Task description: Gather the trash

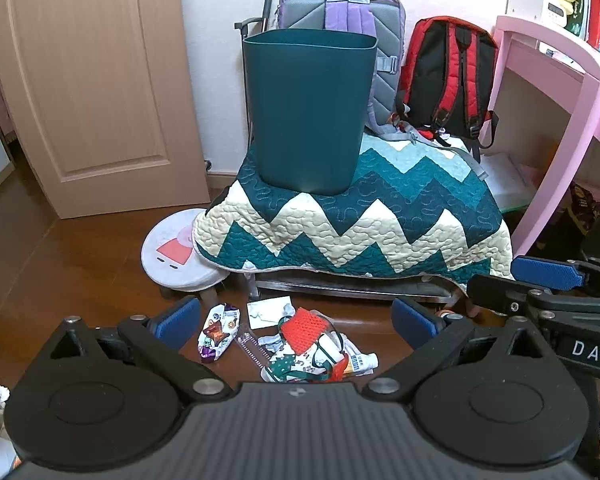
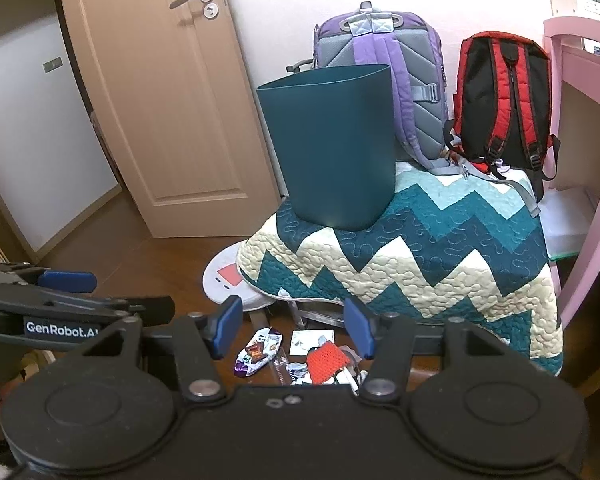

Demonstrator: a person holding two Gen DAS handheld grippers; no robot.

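The trash (image 1: 300, 344) lies in a loose heap on the brown wooden floor (image 1: 80, 264), just in front of a low quilt-draped stand: a crumpled printed wrapper (image 1: 219, 332) to the left, a white card (image 1: 269, 311) behind, and an orange-red mesh piece (image 1: 306, 330) atop tangled green-and-white wrappers. Bare floor stretches open to the left toward the door (image 1: 92, 80). The teal bin (image 1: 308, 112) stands upright on the zigzag quilt (image 1: 360, 220), near its left edge, with two backpacks behind it, one purple (image 1: 348, 4) and one red-and-black (image 1: 452, 76). A round white cushion (image 1: 172, 252) pokes out beside the quilt, and a pink table (image 1: 560, 92) borders the right. The left hand-held gripper (image 1: 298, 320) hovers spread wide over the heap, holding nothing; the right hand-held gripper (image 2: 294, 330) is likewise spread and empty.
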